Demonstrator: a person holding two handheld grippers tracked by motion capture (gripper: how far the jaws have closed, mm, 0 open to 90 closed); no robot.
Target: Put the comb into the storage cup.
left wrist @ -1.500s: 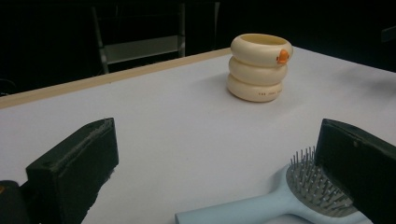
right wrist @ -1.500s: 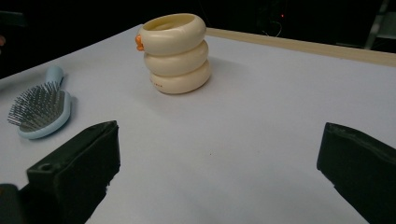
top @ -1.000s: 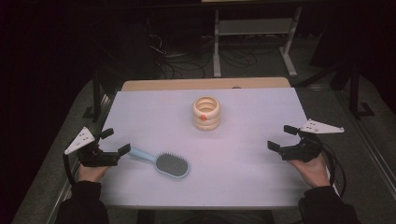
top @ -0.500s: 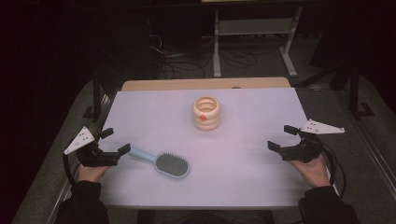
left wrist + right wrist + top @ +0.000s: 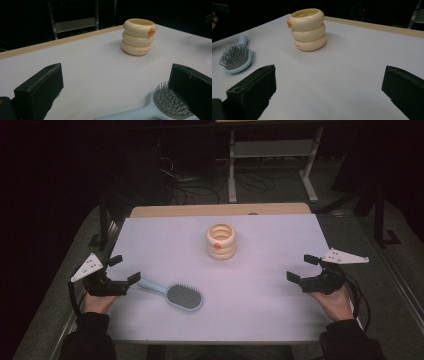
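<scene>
A cream cup of three stacked rings point(image 5: 222, 241) with a small orange mark stands upright at the table's middle, toward the far side; it also appears in the left gripper view point(image 5: 139, 36) and the right gripper view point(image 5: 308, 29). A light blue hairbrush point(image 5: 173, 293) lies bristles up at the front left, its handle pointing toward my left gripper point(image 5: 123, 270). That gripper is open and holds nothing, just left of the handle tip; the brush head point(image 5: 170, 103) lies by its right jaw. My right gripper point(image 5: 302, 268) is open and empty at the right edge.
The table point(image 5: 270, 305) has a pale lilac top with a wooden strip point(image 5: 220, 210) along its far edge. Beyond it, on the dark floor, stand a metal shelf frame point(image 5: 272, 150) and loose cables point(image 5: 200, 185).
</scene>
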